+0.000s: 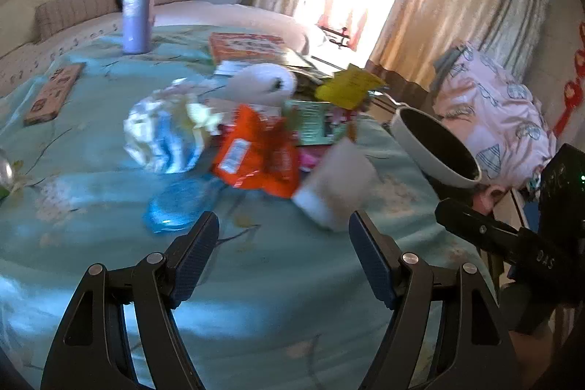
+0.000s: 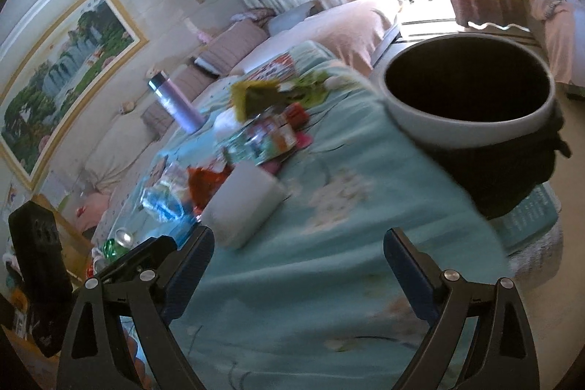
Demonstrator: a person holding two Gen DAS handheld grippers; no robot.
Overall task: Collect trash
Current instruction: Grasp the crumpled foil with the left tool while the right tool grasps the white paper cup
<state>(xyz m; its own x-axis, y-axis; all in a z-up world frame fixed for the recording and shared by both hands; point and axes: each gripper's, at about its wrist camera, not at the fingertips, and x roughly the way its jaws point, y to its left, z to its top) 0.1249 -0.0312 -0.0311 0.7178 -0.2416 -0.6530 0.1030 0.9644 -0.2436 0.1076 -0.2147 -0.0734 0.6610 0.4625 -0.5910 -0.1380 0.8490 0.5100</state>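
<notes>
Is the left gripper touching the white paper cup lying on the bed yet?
Apart. In the left wrist view, the left gripper has open jaws with teal bedspread showing between them and the white paper cup.

left gripper point(image 1: 283, 236) hangs open and empty over the teal cloth point(image 1: 256, 280), near an orange wrapper point(image 1: 256, 156) and blue bottle point(image 1: 175, 203).

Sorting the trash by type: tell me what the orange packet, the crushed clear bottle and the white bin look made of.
Orange packet: thin glossy plastic film, judging by its creases and shine. Crushed clear bottle: thin transparent plastic with a blue label, dented and catching highlights. White bin: smooth matt rigid wall, probably plastic, with a dark inside that may be a liner; blur leaves that open.
</notes>
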